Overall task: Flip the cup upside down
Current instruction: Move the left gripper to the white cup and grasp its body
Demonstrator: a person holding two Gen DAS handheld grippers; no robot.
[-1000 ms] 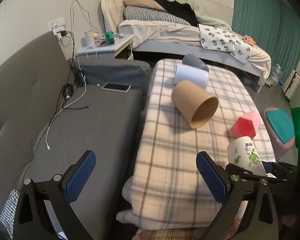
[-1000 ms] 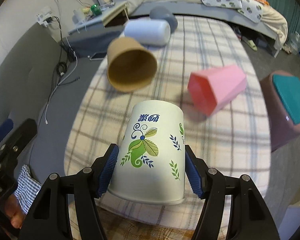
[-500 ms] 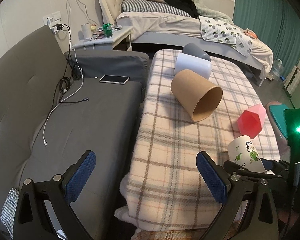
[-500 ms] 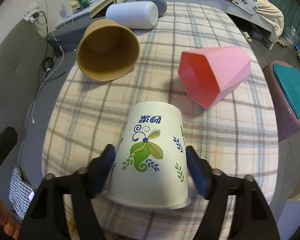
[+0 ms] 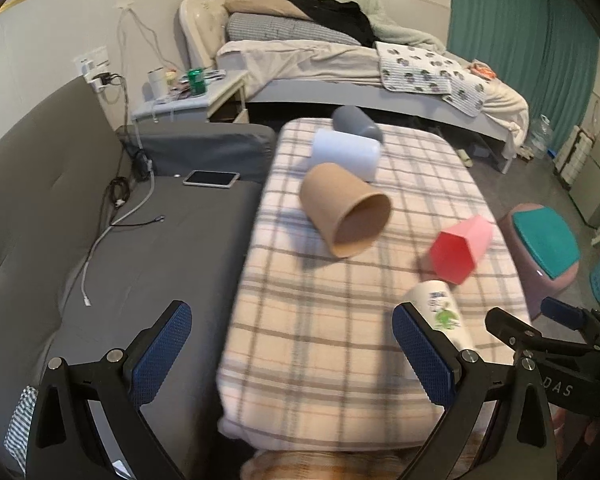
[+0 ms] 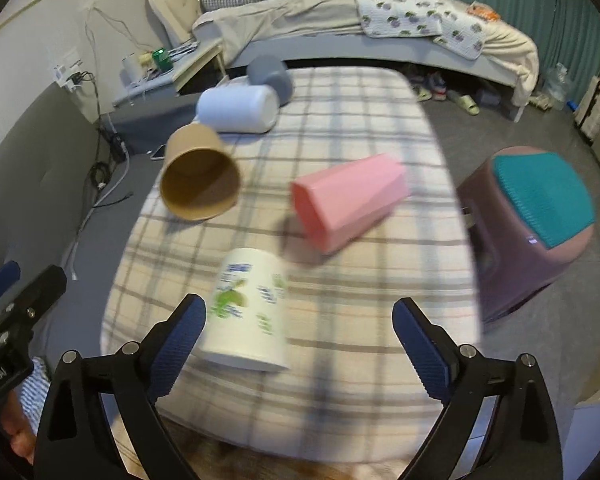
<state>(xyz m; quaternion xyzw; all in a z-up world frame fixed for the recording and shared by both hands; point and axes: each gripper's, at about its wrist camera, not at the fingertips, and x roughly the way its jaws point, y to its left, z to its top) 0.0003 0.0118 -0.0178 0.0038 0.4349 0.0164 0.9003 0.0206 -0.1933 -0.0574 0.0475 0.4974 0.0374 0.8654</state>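
With the printed paper cup (image 6: 246,312) set rim-down on the plaid blanket (image 6: 360,128), both the right gripper (image 6: 298,336) and the left gripper (image 5: 290,350) are shown spread wide and empty; release is judged complete, and a clear retreat is called for next.

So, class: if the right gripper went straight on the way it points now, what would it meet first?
Most likely the printed paper cup, standing rim-down just ahead between the open fingers, nearer the left one. The right gripper might slide past it; depth is unclear.
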